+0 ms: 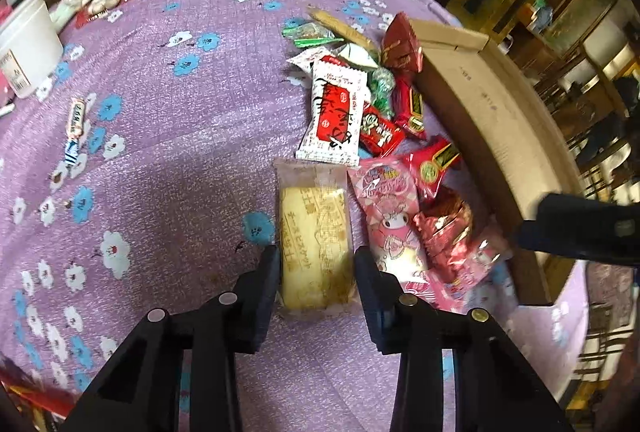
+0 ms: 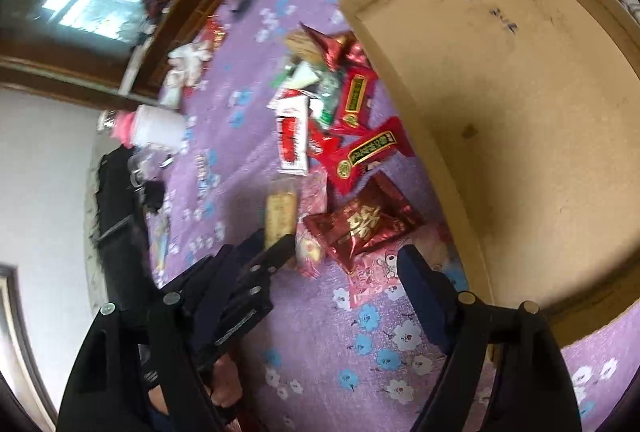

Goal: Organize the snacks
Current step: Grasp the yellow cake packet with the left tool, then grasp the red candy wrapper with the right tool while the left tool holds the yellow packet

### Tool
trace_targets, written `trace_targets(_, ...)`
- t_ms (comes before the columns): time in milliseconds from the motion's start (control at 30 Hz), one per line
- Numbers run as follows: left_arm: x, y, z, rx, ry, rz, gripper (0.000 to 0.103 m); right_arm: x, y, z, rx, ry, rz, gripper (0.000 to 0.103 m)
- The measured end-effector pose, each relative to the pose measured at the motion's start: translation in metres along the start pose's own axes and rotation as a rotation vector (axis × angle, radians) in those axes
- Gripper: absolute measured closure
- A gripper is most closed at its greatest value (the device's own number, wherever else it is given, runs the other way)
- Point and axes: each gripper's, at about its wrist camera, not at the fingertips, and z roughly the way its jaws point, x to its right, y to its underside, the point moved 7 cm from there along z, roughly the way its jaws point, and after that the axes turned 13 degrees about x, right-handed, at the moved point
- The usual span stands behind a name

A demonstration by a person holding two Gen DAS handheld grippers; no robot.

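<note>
Straddling a pale biscuit pack (image 1: 316,236), the left gripper (image 1: 316,264) is seen from its own wrist camera with jaws set narrowly, one finger at each long edge; actual contact cannot be told. A pink cartoon pack (image 1: 390,216) lies just beside at 3 o'clock. The snack pile (image 1: 360,99) is spread toward 1 o'clock on the purple floral tablecloth (image 1: 180,151), against the cardboard box (image 1: 480,111). A white tub (image 1: 28,43) stands at 10 o'clock.

From the right wrist camera, the right gripper (image 2: 344,264) is seen with jaws wide, holding nothing, above a dark red foil pack (image 2: 360,224). The box interior (image 2: 520,111), at 2 o'clock, is seen bare
</note>
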Motion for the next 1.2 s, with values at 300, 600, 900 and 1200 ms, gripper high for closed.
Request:
trace_targets(300, -0.001, 0.003, 0.002, 0.026, -0.011, 0.032, 0.069, 0.006, 0.003, 0.028, -0.028, 0.169, -0.034, 0.045)
trace_targets(600, -0.010, 0.012, -0.009, 0.023, -0.047, 0.010, 0.069, 0.000, 0.014, 0.033, -0.039, 0.161, -0.186, 0.086)
trace_targets(900, -0.017, 0.011, -0.014, 0.028, -0.080, -0.026, 0.069, -0.021, 0.006, 0.011, 0.018, 0.043, -0.216, 0.072)
trace_targets(1200, -0.021, 0.018, -0.017, 0.039, -0.104, -0.050, 0.069, -0.102, -0.016, -0.148, 0.566, -0.135, -0.521, 0.000)
